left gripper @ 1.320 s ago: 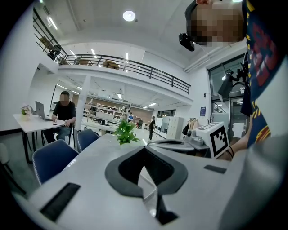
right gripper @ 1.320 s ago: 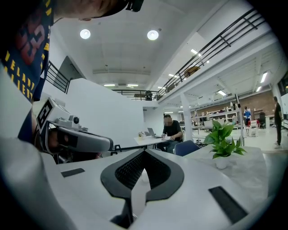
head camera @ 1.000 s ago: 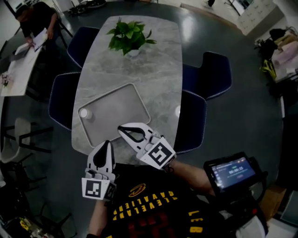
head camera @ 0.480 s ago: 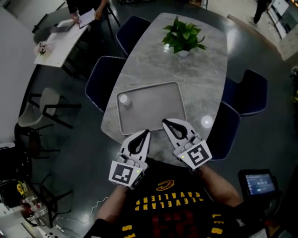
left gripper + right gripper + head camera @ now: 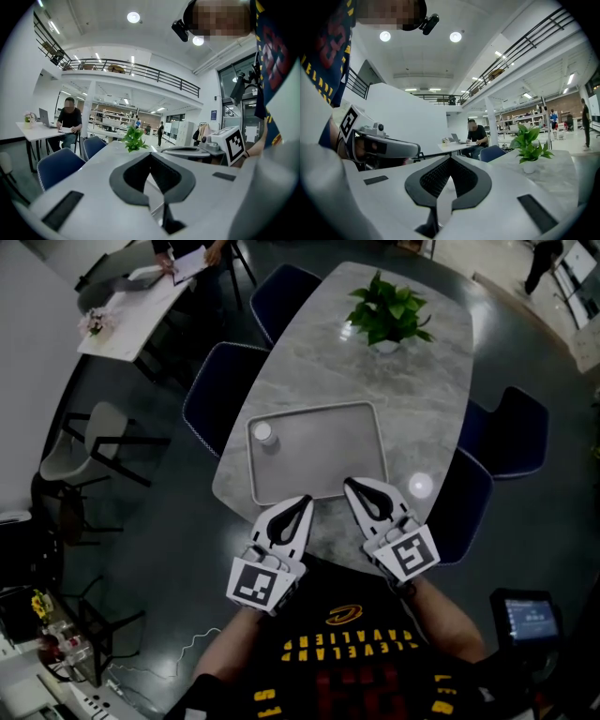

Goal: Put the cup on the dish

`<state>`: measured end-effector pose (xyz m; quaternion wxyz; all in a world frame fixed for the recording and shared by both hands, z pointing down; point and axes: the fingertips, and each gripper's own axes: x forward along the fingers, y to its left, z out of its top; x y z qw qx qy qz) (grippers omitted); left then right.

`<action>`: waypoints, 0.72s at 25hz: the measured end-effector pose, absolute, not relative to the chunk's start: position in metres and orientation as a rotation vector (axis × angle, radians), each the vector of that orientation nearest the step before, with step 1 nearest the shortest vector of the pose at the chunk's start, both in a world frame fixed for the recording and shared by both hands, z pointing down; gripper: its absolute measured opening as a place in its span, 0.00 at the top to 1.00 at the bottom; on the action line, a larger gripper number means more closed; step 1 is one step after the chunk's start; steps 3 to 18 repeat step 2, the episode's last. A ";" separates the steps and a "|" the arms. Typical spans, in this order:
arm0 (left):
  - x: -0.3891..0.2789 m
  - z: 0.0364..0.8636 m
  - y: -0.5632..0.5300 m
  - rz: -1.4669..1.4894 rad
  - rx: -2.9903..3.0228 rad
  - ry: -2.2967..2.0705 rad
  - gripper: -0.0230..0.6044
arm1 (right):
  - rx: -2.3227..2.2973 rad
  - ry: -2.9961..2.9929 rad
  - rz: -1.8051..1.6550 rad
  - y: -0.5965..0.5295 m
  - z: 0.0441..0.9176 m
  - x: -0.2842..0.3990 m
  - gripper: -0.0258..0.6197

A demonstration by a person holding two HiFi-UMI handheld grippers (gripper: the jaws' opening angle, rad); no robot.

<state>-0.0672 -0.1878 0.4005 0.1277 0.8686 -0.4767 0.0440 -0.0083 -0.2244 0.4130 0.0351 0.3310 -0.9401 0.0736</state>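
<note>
A small white cup [image 5: 263, 433] stands upright in the near left corner of a grey rimmed tray [image 5: 323, 409] on the marble table [image 5: 412, 371]. A small white round thing [image 5: 419, 486], too small to tell what it is, lies near the table's right edge. My left gripper [image 5: 306, 500] and right gripper [image 5: 349, 484] are held side by side over the table's near edge, just short of the tray. Both are shut with nothing between the jaws. In the left gripper view the shut left gripper [image 5: 150, 155] points along the table; the right gripper [image 5: 450, 159] looks the same in its own view.
A potted green plant [image 5: 389, 313] stands at the table's far end. Dark blue chairs [image 5: 220, 395] [image 5: 511, 432] flank the table on both sides. A person sits at a white side table [image 5: 127, 306] at the far left. A white chair [image 5: 80, 451] stands on the floor at left.
Both grippers have come forward and closer together, from over my chest to the tray's near edge. The view has swung so that the table sits more centrally. The cup has not moved.
</note>
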 end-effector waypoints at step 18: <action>-0.070 0.407 -0.190 0.133 2.534 -1.376 0.96 | 1.038 -2.880 0.214 -0.227 0.413 -0.007 0.95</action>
